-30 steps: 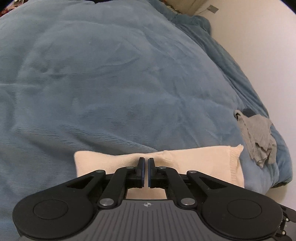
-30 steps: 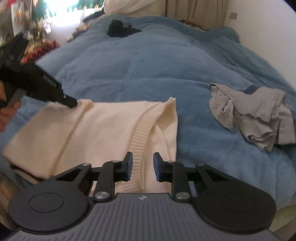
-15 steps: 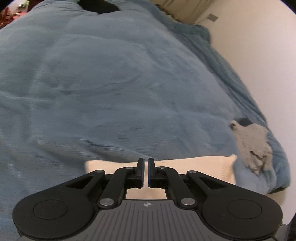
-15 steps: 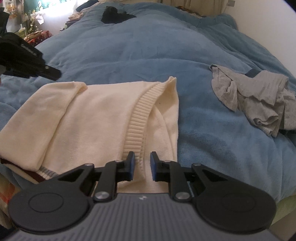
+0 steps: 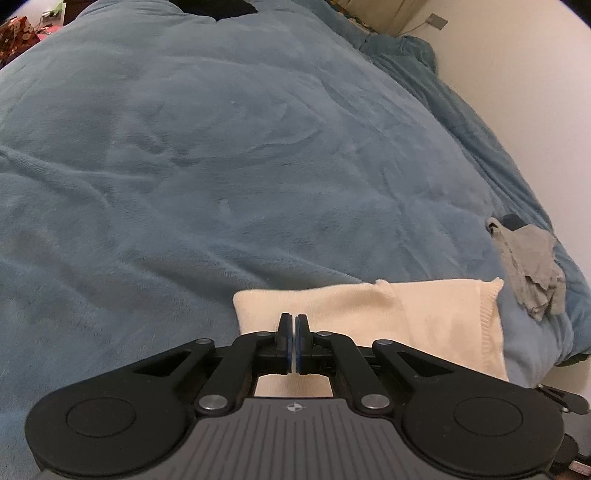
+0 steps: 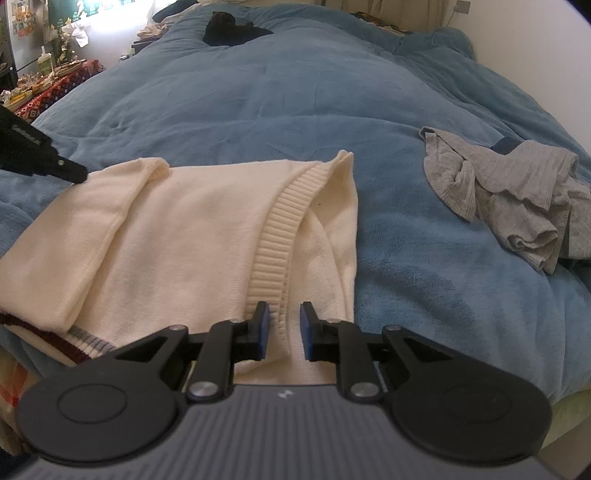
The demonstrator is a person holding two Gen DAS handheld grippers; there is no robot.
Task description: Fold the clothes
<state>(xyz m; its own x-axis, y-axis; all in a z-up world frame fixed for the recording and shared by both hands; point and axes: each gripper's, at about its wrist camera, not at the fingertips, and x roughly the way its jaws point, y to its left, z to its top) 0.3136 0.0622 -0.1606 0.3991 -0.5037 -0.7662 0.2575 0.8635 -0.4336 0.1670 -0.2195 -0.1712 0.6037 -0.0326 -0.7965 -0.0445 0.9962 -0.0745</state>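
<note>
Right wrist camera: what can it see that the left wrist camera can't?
Only the right wrist view shows the cream sweater's ribbed band, its dark red striped edge, the patterned red cloth with clutter beside the bed, and the left gripper's tip seen from outside.

Only the left wrist view shows the left gripper head-on, jaws shut and empty above the sweater.

Both show the cream sweater, the crumpled grey garment, the blue blanket, a dark item at its far end and the white wall.

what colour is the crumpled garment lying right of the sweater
Grey, the crumpled garment; clearest in the right wrist view.
</note>
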